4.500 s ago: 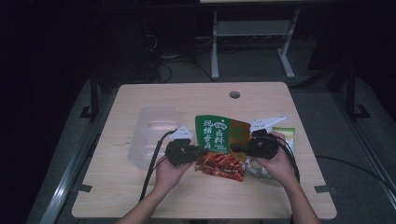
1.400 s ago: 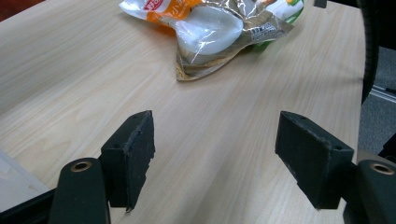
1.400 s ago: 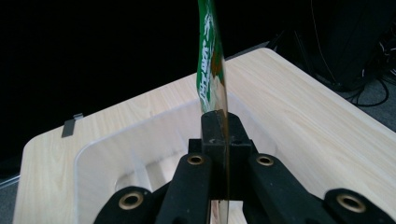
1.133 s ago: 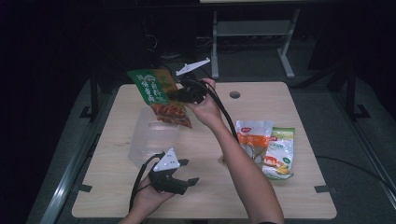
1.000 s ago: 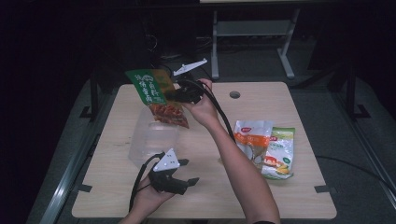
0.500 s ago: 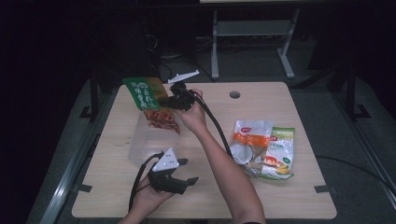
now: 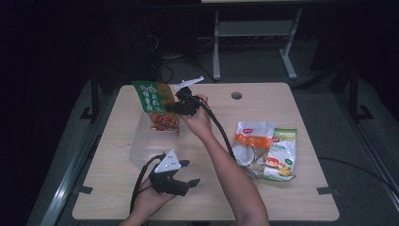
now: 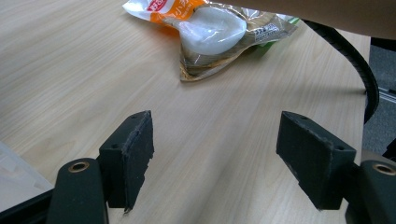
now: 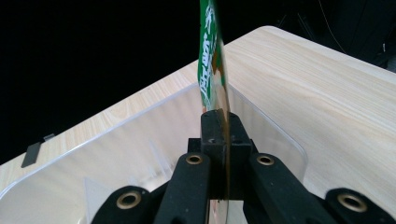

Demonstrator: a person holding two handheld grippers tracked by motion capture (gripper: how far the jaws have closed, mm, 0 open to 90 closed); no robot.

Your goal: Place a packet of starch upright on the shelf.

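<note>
High view: right gripper (image 7: 175, 106) clamped on green snack packet (image 7: 155, 106), held above clear plastic container (image 7: 153, 141) at table's (image 7: 117, 183) left side. Left gripper (image 7: 184, 181) near front edge — jaws spread wide, holding nothing. Two more snack bags (image 7: 266, 148) lying at right.

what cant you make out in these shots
- Green snack packet: print too small in the high view; edge-on in the right gripper view.
- Clear bin floor: hidden by the right gripper.
- Green bag: partly covered by the orange bag.

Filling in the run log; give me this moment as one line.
right gripper: shut on green snack bag over clear bin | left gripper: open, empty | two snack bags on table
</note>
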